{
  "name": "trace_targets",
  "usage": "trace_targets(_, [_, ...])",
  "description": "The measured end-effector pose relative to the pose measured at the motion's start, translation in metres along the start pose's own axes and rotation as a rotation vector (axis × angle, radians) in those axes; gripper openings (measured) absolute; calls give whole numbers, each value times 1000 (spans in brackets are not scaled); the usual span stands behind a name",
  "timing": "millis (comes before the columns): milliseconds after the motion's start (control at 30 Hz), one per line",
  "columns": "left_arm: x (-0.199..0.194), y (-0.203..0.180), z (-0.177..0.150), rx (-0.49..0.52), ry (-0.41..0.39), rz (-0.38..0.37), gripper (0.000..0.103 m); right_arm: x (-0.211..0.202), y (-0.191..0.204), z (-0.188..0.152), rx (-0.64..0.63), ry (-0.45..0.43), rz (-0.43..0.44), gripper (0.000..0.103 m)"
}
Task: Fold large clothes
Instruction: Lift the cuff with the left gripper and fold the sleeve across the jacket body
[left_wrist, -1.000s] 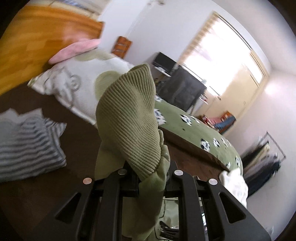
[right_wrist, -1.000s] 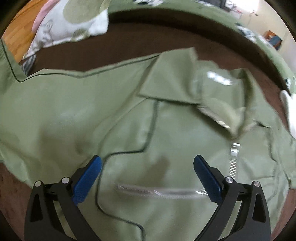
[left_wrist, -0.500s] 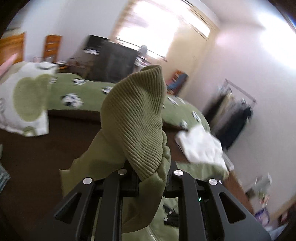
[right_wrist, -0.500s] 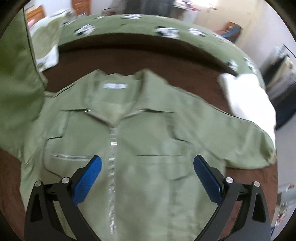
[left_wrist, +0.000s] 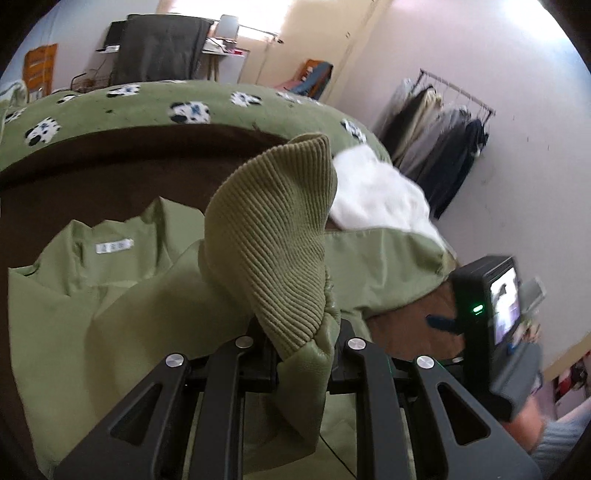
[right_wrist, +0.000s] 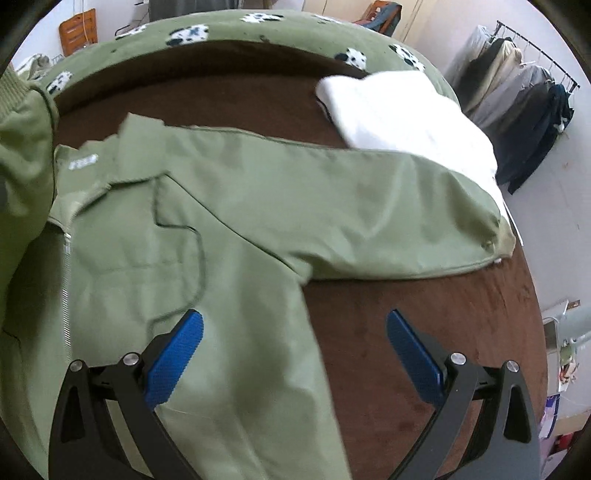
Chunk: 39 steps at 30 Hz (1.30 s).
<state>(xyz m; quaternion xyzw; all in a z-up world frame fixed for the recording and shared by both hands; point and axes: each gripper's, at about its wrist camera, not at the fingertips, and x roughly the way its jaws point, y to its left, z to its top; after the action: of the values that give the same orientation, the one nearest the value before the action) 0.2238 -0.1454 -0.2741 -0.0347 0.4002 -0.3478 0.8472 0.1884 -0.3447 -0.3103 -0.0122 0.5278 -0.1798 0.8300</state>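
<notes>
Inspector: Left gripper (left_wrist: 301, 332) is clenched on the ribbed cuff (left_wrist: 273, 243), sleeve lifted above the jacket (left_wrist: 66, 295).

Clerk: And the right?

Inspector: Right gripper (right_wrist: 293, 350) stands spread wide, holding nothing, over the jacket's edge. Jacket lies front up on the brown bed (right_wrist: 406, 314), one sleeve (right_wrist: 369, 206) stretched toward a white cloth (right_wrist: 399, 110).

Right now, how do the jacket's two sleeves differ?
The left sleeve is lifted, its ribbed cuff pinched in the left hand-held gripper; the right sleeve lies flat and outstretched on the brown blanket, its end touching the white folded cloth, ungripped. The right hand-held gripper is open. Both are olive green.
</notes>
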Motion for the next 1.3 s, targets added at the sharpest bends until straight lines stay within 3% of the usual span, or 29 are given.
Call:
trace_targets(200, [62,-1,-38,41,159,56,29,17,-12,-14,14,11,1,97])
trace_targets(267, [72,-5,-47,55,199,49,40,21,-14,-17,21,16,4,97])
trace_targets(333, [73,-9,-53,55,217,25,66,24,-14,-20,21,19,1,97])
trace_targets(500, [57,-21,-55,74,176,25,91,20,-22,-23,30,12,-19,97])
trace_targets(600, [43,-22,-50,69,168,25,96,6,-28,-20,50,-8,-3,97])
trace_targets(800, [-1,14,-32,58,127,124,96,-49,-9,8,13,-131,207,96])
trace_targets(900, [-15,50,-27,36,133,195,96,-56,18,25,-27,-143,288,77])
trace_targets(1033, [-22,95,-26,2,151,295,97,-49,64,37,-75,-131,393,64])
trace_targets(1167, [-25,139,-28,-74,156,383,97,-28,107,36,-91,-75,484,29])
trace_targets(1300, [-18,173,-39,-172,193,427,97,-7,134,25,-78,-30,480,28])
